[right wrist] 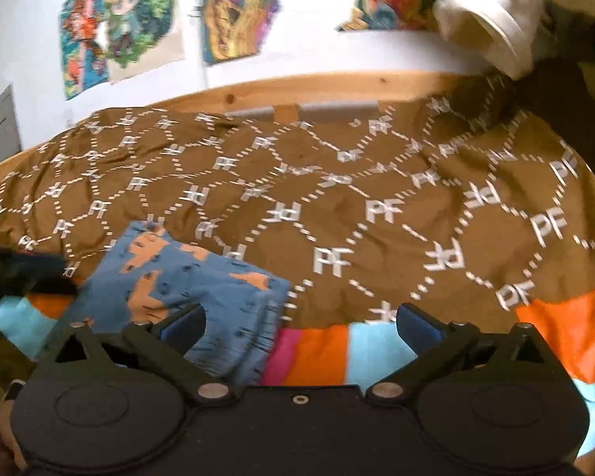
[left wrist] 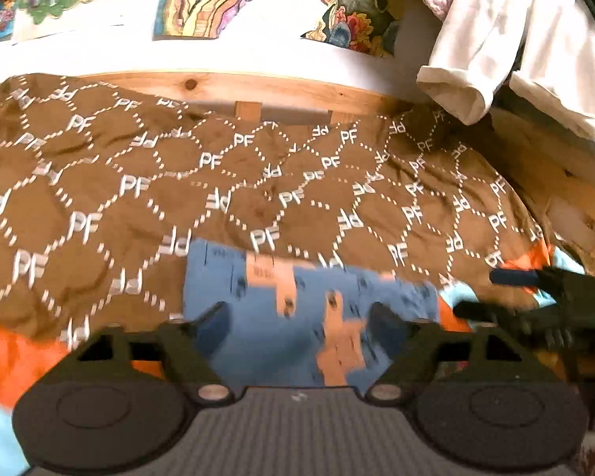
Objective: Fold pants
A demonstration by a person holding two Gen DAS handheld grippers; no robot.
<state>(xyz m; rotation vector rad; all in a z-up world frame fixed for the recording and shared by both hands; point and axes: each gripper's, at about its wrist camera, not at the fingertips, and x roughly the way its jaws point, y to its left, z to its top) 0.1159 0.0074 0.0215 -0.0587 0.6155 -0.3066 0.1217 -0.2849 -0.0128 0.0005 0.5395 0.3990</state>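
The pants (left wrist: 258,341) are blue with orange animal shapes and lie folded into a small, flat rectangle near the front of the bed. My left gripper (left wrist: 299,319) hovers over them, open, with its fingers standing either side of the fabric and pressing on nothing. In the right wrist view the pants (right wrist: 218,277) lie at lower left, under and beyond the left finger of my right gripper (right wrist: 299,321), which is wide open and holds nothing. Each gripper shows in the other's view: the right gripper (left wrist: 492,293) at the pants' right end, the left gripper (right wrist: 27,273) at their left end.
A brown blanket with white "PF" lettering (left wrist: 218,182) covers most of the bed, over an orange, light blue and pink striped sheet (right wrist: 337,349). A wooden bed rail (left wrist: 258,91) runs along the back below a wall with colourful posters (left wrist: 202,0). White garments (left wrist: 515,59) hang at upper right.
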